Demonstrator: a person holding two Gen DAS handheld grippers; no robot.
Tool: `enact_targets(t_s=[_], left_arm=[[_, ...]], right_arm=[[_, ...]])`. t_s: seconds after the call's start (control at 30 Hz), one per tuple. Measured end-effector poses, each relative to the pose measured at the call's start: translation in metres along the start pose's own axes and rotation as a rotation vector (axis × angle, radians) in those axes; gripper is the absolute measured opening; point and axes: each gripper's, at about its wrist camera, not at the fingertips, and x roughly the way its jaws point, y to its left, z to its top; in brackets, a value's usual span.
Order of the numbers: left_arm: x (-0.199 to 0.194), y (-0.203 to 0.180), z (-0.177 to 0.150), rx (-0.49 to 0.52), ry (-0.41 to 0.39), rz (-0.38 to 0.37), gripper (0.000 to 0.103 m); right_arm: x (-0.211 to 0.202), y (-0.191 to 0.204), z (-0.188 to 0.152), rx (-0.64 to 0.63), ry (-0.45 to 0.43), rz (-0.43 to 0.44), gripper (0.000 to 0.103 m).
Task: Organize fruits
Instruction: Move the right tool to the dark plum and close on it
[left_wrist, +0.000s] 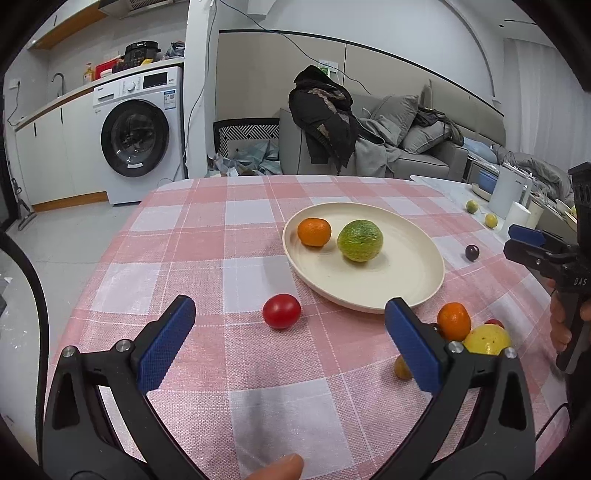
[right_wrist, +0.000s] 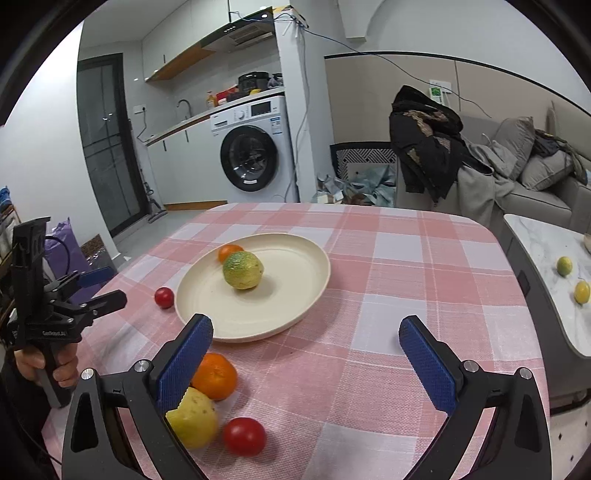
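Ribbed blue gripper (left_wrist: 290, 334) pads, round cream plate (left_wrist: 406, 288)

We are in a small home, an open flat where kitchen and living room share one space. At about ten o'clock a front-loading washing machine (left_wrist: 138, 134) sits under a kitchen counter (left_wrist: 55, 99) with a tap (left_wrist: 58, 81), bottles and a black cooker (left_wrist: 141, 53) on top, and a range hood (right_wrist: 240, 33) hangs above. At about one o'clock a grey sofa (left_wrist: 417, 147) holds cushions, a blanket and a dark coat (left_wrist: 325, 110) thrown over its arm. We work at a dining table under a pink checked cloth (left_wrist: 207, 236), with a cream plate (left_wrist: 406, 273) of fruit on it.
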Motion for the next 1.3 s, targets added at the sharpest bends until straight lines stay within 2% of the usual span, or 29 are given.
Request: enact_targets(t_s=[0.13,0.27,0.4,0.73,1.03,1.1,1.2,1.3], left_arm=[[0.006,0.002,0.0,-0.001,0.016,0.025,0.102],[0.014,0.004,-0.001,-0.008,0.05,0.019,0.102],[0.024,0.008,0.0,-0.039,0.091,0.008,0.102],[0.043,0.018,0.006,-0.056,0.162,0.005,0.102],[0.064,0.017,0.002,-0.038,0.204,0.026,0.102],[0.064,0.016,0.001,-0.027,0.198,0.036,0.102],[0.064,0.015,0.001,-0.018,0.191,0.033,0.102],[0.065,0.014,0.001,-0.013,0.194,0.032,0.102]], right_arm=[[0.002,-0.007,0.0,0.015,0.004,-0.056,0.103],[0.005,-0.017,0.003,0.036,0.021,-0.098,0.103],[0.013,-0.032,0.007,0.068,0.084,-0.141,0.103],[0.029,-0.07,0.017,0.147,0.202,-0.156,0.102],[0.055,-0.093,0.004,0.23,0.269,-0.133,0.083],[0.06,-0.095,0.002,0.236,0.284,-0.13,0.072],[0.066,-0.091,0.0,0.194,0.312,-0.151,0.058],[0.071,-0.085,-0.001,0.146,0.319,-0.177,0.056]])
